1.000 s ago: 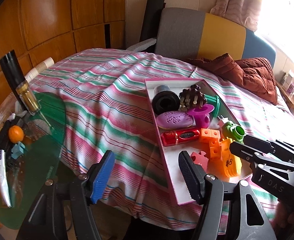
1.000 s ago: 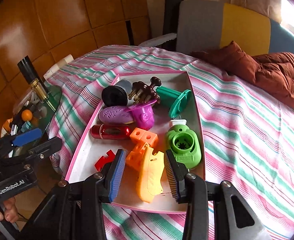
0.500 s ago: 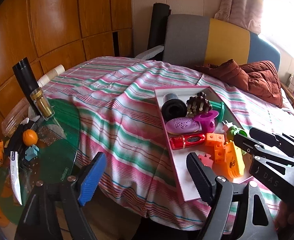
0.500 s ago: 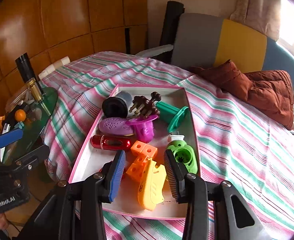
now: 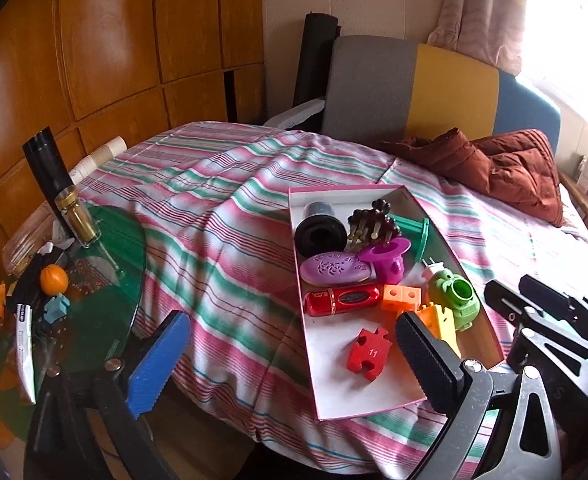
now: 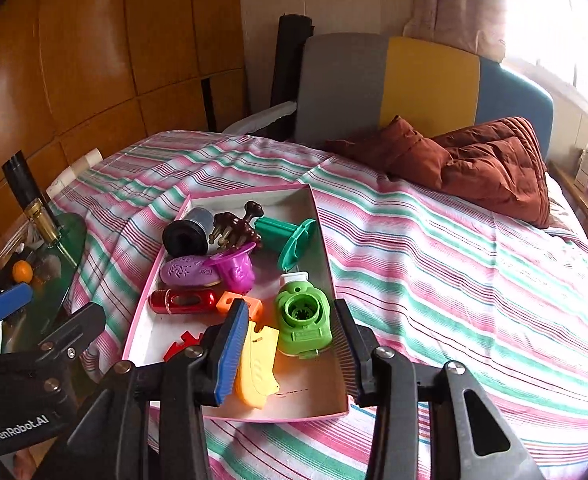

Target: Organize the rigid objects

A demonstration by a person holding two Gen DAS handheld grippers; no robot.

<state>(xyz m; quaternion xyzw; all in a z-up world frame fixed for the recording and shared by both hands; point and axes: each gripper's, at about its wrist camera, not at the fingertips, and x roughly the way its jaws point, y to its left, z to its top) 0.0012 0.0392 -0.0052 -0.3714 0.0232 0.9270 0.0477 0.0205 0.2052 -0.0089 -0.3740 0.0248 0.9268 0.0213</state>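
A pink-rimmed white tray lies on the striped bed cover and holds several rigid items: a black roll, a brown hair claw, a teal spool, a purple soap-shaped piece, a magenta cup, a red torch, orange blocks, a green plug gadget, a yellow clip and a red puzzle piece. My left gripper is open and empty, held back from the tray's near left edge. My right gripper is open and empty above the tray's near end.
A green glass side table stands at the left with a black tube, a gold-capped bottle, an orange and clutter. A brown quilt and a grey, yellow and blue headboard are behind.
Both grippers have drawn back and up from the tray, so more of the bed and room shows. Both stay open and empty. The tray's items have not moved.
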